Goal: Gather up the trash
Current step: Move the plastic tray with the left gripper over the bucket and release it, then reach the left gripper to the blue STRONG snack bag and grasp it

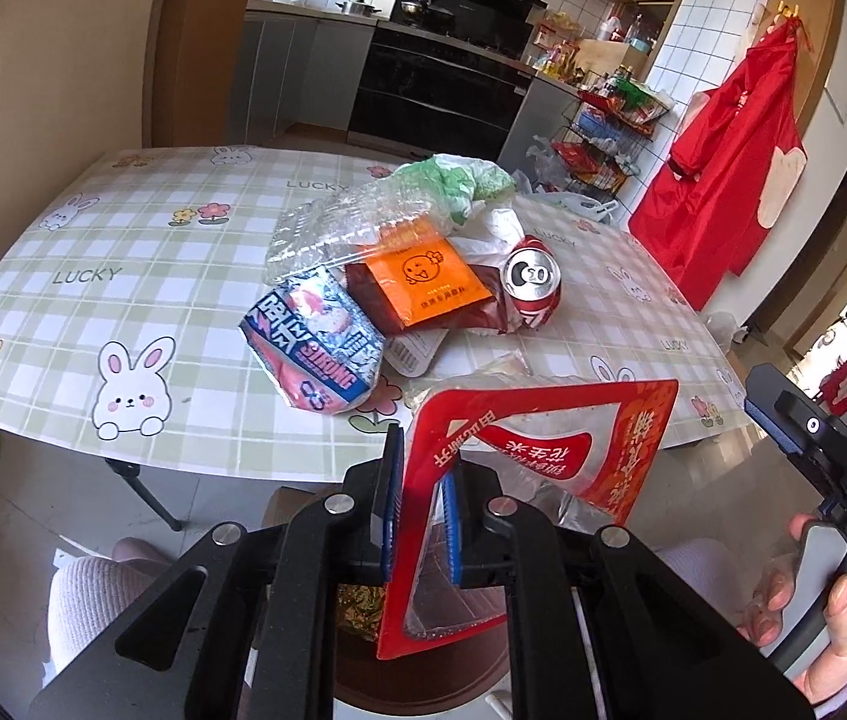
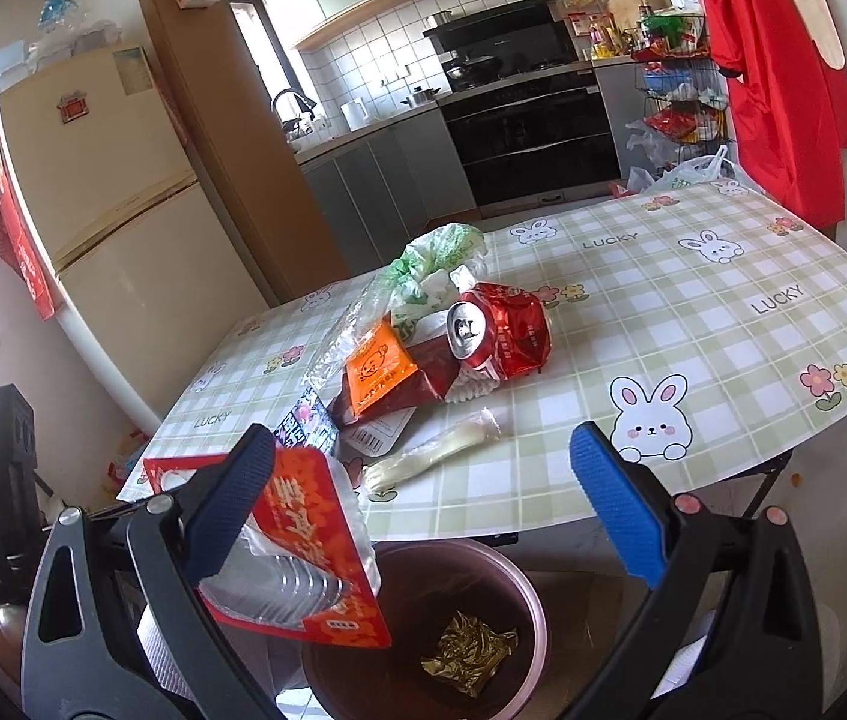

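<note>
Nearest in the left wrist view, the left gripper (image 1: 420, 498) has its blue pads closed on the edge of a red snack bag (image 1: 519, 456) with a clear window, which hangs tilted over the dark red bin (image 2: 423, 636) below the table edge. In the right wrist view the same red snack bag (image 2: 309, 552) shows at 8 o'clock, just above the bin's rim, and a crumpled gold wrapper (image 2: 471, 654) lies at the bottom of the bin. The right gripper (image 2: 423, 480) stands with its jaws wide apart and nothing between them, hovering above the bin and the near table edge. A hand (image 1: 831, 618) at 4 o'clock in the left wrist view grips that tool's handle.

Farther out, on the green checked tablecloth (image 2: 693, 330), a long clear wrapper (image 2: 429, 456) lies just beyond the table edge. Behind it sits the trash heap: a blue and pink packet (image 1: 315, 348) at 10 o'clock, an orange sachet (image 1: 429, 282) on a dark red pouch, a crushed red can (image 2: 495, 330) lying on its side at 12 o'clock, clear plastic (image 1: 333, 228) and a green and white bag (image 1: 459, 180) at the back.

Beyond the table stand the black oven (image 1: 441, 84) and a hanging red garment (image 1: 729, 174).
</note>
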A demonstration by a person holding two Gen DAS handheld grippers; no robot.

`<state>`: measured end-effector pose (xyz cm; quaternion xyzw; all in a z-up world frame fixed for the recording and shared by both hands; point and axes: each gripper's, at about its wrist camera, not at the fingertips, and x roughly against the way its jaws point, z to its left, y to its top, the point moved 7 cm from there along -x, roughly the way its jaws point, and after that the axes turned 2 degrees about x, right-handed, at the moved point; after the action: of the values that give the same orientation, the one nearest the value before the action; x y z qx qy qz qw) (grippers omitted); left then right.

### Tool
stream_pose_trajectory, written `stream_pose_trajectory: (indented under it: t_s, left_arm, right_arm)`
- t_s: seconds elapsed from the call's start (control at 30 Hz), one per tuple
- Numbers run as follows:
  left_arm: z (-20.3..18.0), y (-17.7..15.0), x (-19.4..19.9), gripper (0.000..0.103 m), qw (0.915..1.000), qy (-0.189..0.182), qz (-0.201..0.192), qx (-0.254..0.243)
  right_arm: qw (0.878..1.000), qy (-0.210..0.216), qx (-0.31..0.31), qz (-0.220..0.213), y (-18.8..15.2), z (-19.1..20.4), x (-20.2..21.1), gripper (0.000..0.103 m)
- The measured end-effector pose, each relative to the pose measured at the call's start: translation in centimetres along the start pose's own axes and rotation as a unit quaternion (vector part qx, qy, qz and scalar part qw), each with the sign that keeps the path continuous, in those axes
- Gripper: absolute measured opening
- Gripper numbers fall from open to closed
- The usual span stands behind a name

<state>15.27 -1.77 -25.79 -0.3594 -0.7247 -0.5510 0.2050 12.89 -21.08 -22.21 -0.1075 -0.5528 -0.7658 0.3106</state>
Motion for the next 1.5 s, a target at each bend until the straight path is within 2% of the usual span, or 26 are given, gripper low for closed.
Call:
stream_pose_trajectory:
  t_s: [0.03, 0.1, 0.13, 0.2, 0.33, 0.9, 1.2, 1.5]
  left_arm:
    - [-0.4, -0.1, -0.2, 0.039, 0.9999, -0.013, 0.007, 0.001]
    - [-0.8, -0.3, -0.3, 0.069, 0.9995, -0.028, 0.010, 0.010]
    - [-1.0, -0.3, -0.3, 0.072, 0.9994, -0.032, 0.006, 0.011]
    - [-1.1, -0.3, -0.4, 0.073, 0.9998, -0.019, 0.007, 0.001]
    - [-0.3, -0.2, -0.2, 0.076, 0.9996, -0.020, 0.002, 0.019]
    - [1.3, 0.3, 0.7, 0.077, 0.9995, -0.003, -0.011, 0.029]
    - [2.1, -0.5, -0.3, 0.077, 0.9993, 0.008, 0.002, 0.037]
    - [3.3, -1.5, -2.5, 0.077, 0.9983, 0.028, 0.025, 0.043]
  right_arm:
    - [1.000, 0.000, -0.003, -0.001, 0.0, -0.2, 0.0, 0.097]
    - [1.000, -0.002, -0.008, -0.002, 0.1, -0.5, 0.0, 0.097]
    - [1.000, -0.003, -0.011, -0.001, 0.1, -0.6, 0.0, 0.097]
    - [1.000, -0.004, -0.014, -0.001, 0.1, -0.8, 0.0, 0.097]
    - [1.000, -0.004, -0.015, 0.000, 0.0, -0.8, 0.0, 0.097]
    - [1.000, -0.004, -0.008, 0.007, -0.1, -0.2, -0.4, 0.097]
    - [1.000, -0.012, -0.015, 0.017, -0.8, -1.0, -1.1, 0.097]
    - [0.998, -0.024, -0.022, 0.049, -2.5, -2.2, -3.3, 0.097]
